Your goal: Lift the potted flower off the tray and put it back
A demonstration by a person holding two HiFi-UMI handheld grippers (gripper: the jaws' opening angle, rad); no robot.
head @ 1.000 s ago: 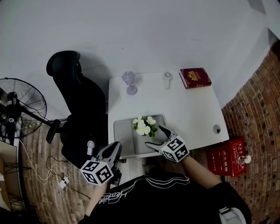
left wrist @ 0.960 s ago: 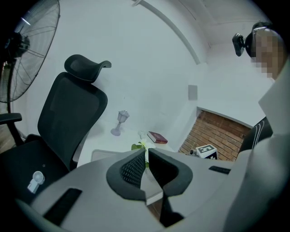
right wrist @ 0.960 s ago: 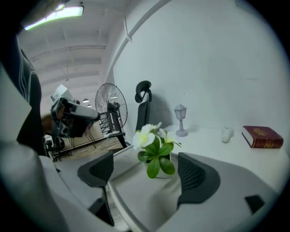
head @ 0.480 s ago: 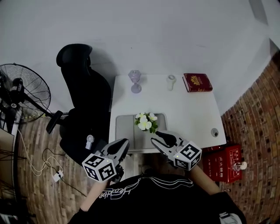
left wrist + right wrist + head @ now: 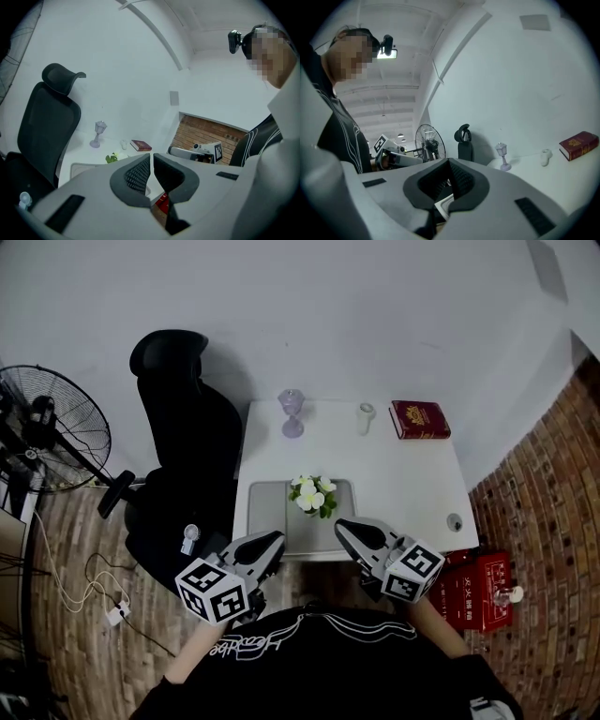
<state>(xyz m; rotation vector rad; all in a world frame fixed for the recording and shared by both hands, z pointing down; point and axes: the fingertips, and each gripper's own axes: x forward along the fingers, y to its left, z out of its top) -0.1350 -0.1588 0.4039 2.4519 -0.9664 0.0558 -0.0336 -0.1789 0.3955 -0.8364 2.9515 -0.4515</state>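
Both hands are held in front of the person's body, just off the near edge of the white tabletop (image 5: 403,474), and neither reaches over it far enough to touch anything. The left tool (image 5: 272,542) sits at the lower left of the head view, its marker cube toward the person and its jaws pointing up and to the right, toward the near left corner of the tray (image 5: 267,512). In the left gripper view its ribbed pads (image 5: 140,171) stand together with only a thin slit between them and nothing in it. The right tool (image 5: 345,526) mirrors it on the other side and points up and to the left toward the tray's near right corner. The right gripper view shows its jaws fully closed on nothing. The two tools lie roughly level and angle in toward each other, well apart, with the tray's near edge between their tips.

The potted flower (image 5: 311,497) stands upright on the grey tray, toward its far right part, clear of both tools. Farther back on the tabletop are a pale purple goblet (image 5: 292,413), a small white cup (image 5: 366,416) and a red book (image 5: 420,419). A black office chair (image 5: 183,456) stands at the tabletop's left.
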